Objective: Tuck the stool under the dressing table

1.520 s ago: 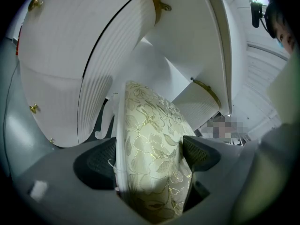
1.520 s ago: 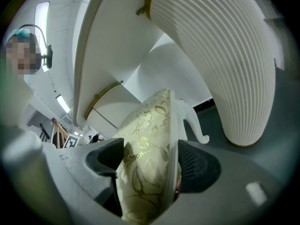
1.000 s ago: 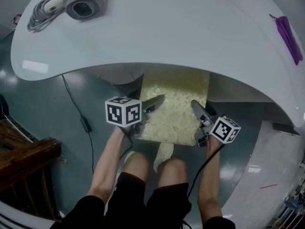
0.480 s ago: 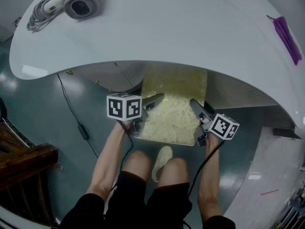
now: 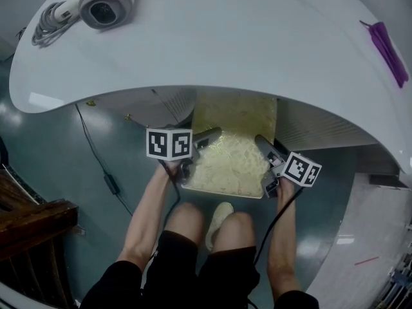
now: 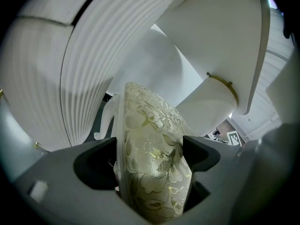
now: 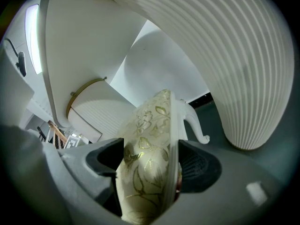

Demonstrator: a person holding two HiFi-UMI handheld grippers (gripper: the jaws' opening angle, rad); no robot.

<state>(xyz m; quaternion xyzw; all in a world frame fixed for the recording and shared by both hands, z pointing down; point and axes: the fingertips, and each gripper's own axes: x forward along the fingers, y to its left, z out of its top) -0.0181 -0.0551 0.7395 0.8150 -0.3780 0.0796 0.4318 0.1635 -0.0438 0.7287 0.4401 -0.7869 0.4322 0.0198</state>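
Observation:
The stool (image 5: 233, 153) has a cream cushion with a gold flower pattern and stands partly under the white dressing table (image 5: 244, 44). My left gripper (image 5: 205, 138) is shut on its left edge, my right gripper (image 5: 264, 145) on its right edge. In the left gripper view the cushion (image 6: 150, 125) fills the gap between the jaws of the left gripper (image 6: 151, 156), with a white stool leg (image 6: 107, 121) behind. The right gripper view shows the same: the right gripper (image 7: 150, 161) clamps the cushion (image 7: 150, 125) and seat rim. The stool's far end is hidden under the tabletop.
A hair dryer (image 5: 106, 2) with a coiled cord and a purple item (image 5: 388, 47) lie on the tabletop. Ribbed white pedestals (image 6: 93, 69) (image 7: 234, 69) flank the stool. A black cable (image 5: 106, 166) runs on the floor at left, near dark wooden furniture (image 5: 32, 217). A shoe (image 5: 219, 217) is below the stool.
Both grippers keep their hold and the stool has barely moved. The head view has drifted slightly, and the shoe below the stool has slid a little toward the person.

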